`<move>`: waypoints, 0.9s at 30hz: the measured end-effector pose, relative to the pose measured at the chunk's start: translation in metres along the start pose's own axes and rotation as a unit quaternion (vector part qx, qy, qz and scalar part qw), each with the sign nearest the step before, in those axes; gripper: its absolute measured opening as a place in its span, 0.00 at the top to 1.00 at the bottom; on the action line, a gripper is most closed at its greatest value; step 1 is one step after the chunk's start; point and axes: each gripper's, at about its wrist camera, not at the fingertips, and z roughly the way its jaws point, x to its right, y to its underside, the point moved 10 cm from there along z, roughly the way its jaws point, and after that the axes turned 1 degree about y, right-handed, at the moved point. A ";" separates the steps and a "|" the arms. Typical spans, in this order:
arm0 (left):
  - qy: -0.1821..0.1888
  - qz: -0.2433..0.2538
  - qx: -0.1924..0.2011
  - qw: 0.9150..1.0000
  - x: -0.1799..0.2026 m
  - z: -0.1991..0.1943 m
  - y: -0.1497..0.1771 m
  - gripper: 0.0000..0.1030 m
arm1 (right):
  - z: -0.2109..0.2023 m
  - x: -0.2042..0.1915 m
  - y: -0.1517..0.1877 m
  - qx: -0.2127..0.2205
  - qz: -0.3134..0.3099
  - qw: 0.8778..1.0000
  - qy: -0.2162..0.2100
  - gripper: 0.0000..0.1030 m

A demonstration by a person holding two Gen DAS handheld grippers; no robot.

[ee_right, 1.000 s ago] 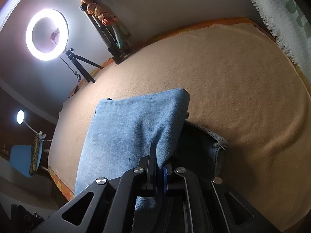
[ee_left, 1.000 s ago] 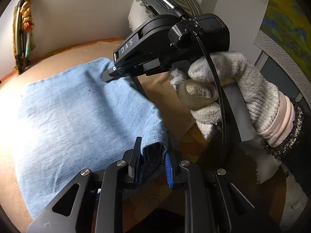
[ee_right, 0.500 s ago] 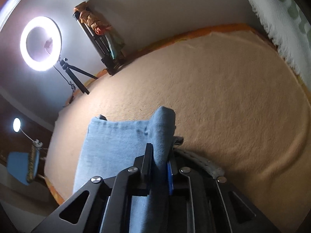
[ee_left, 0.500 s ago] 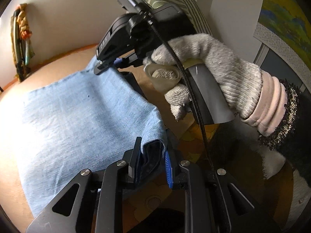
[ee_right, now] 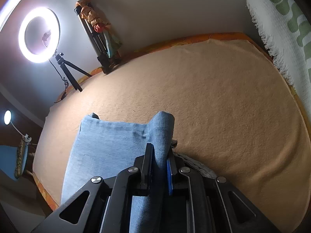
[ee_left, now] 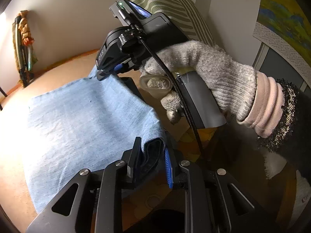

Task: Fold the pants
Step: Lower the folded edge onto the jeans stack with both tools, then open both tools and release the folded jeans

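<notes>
pants [ee_left: 83,116]: light-blue denim, folded flat | left gripper [ee_left: 150,153] fingers pinch near corner | right gripper [ee_right: 159,159] fingers pinch bunched edge

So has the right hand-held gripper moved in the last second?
Yes. In the left wrist view the right hand-held gripper has travelled away, toward the wall, carrying the pants edge with it.
</notes>
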 end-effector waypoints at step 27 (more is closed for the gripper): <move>-0.111 -0.069 0.082 0.988 -0.121 -0.184 -0.014 0.76 | -0.090 -0.012 0.089 0.037 -0.002 0.999 -0.006 0.61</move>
